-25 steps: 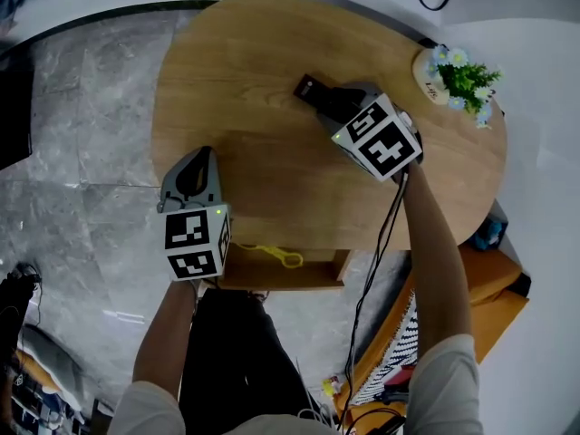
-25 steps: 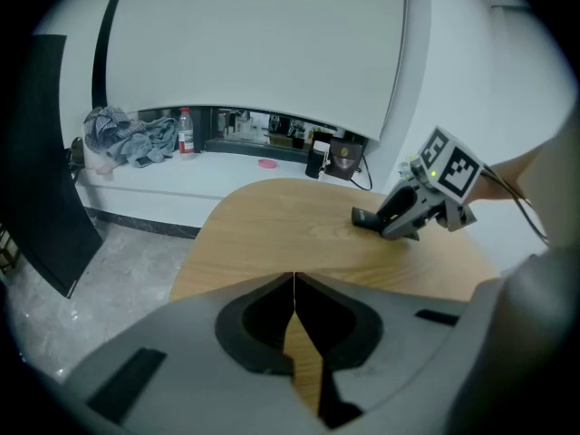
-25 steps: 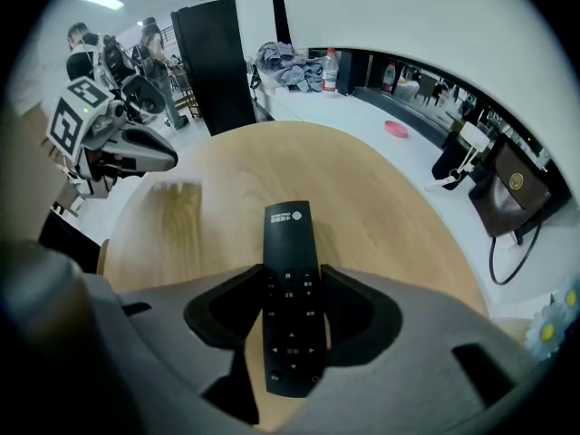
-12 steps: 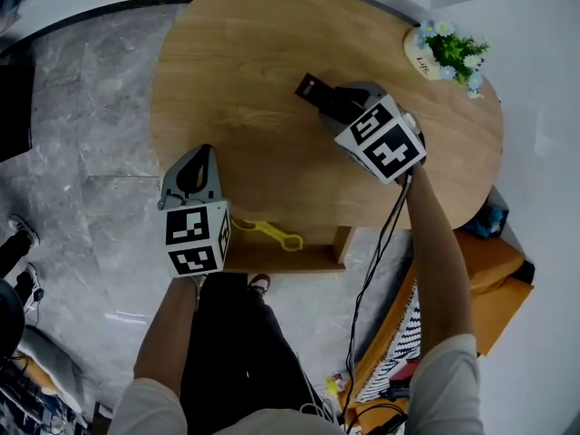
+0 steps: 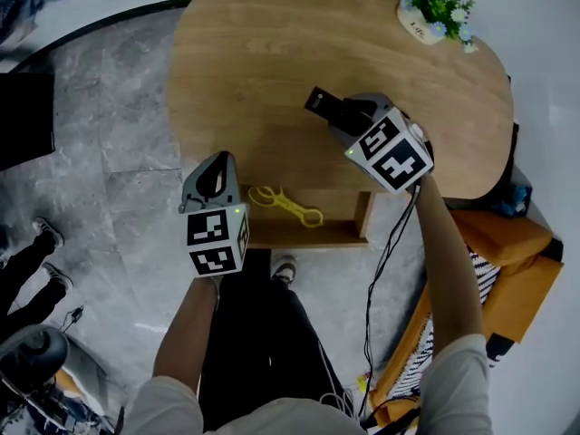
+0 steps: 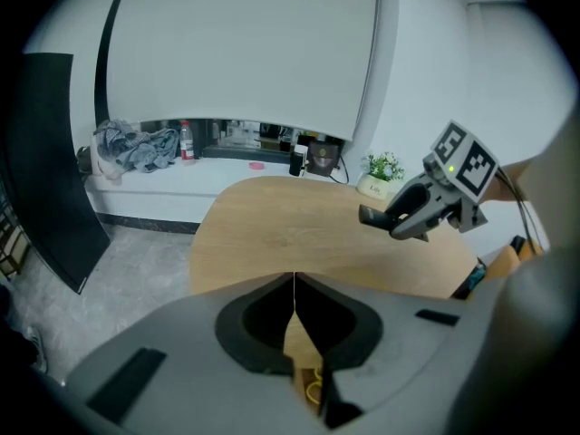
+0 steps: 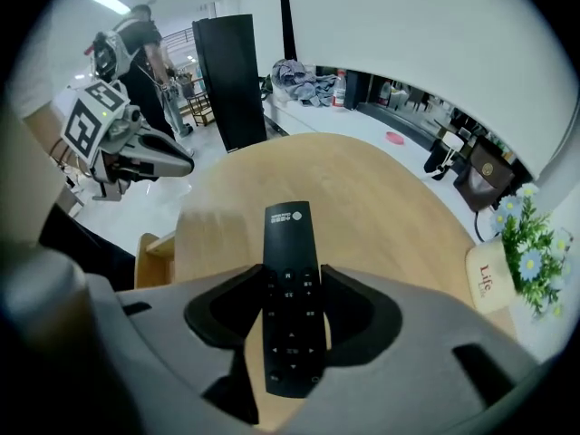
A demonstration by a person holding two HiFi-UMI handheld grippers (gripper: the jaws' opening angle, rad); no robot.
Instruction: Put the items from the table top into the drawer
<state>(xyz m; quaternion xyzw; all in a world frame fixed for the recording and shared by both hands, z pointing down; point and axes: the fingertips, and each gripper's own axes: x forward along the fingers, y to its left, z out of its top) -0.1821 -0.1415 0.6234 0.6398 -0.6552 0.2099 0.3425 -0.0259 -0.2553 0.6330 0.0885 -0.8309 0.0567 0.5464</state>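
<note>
Remote [image 5: 319, 101] in the head view sat clamped in the right claw [image 5: 343, 114], lifted over the front part of the oval wooden surface [image 5: 299, 43], its free end pointing towards the middle of the wood. That surface was otherwise bare apart from a flower pot [image 5: 433, 12] at its far right rim, so there was wide open room across it. Under the near edge the drawer [image 5: 308, 236] stood pulled out, and a yellow plastic tool [image 5: 288, 207] lay in its left half, with the right half free. The left claw [image 5: 217, 159] hung just beside the drawer's left end, over the line where the surface's edge met the grey stone floor [image 5: 109, 152].

From the left claw view, its own jaws met along a thin line with nothing between them. A bit of the yellow plastic tool [image 6: 313, 390] showed below them. The right claw [image 6: 399, 220] was over the far right of the wood, well apart from this one, the remote's tip jutting out to the left.

From the right claw view, both pads pressed the remote's long sides around its button end, while its printed end stuck out forward over the wood. A wooden corner of the drawer [image 7: 149, 252] showed beyond the left edge, and the left claw [image 7: 172, 163] hung above it.
</note>
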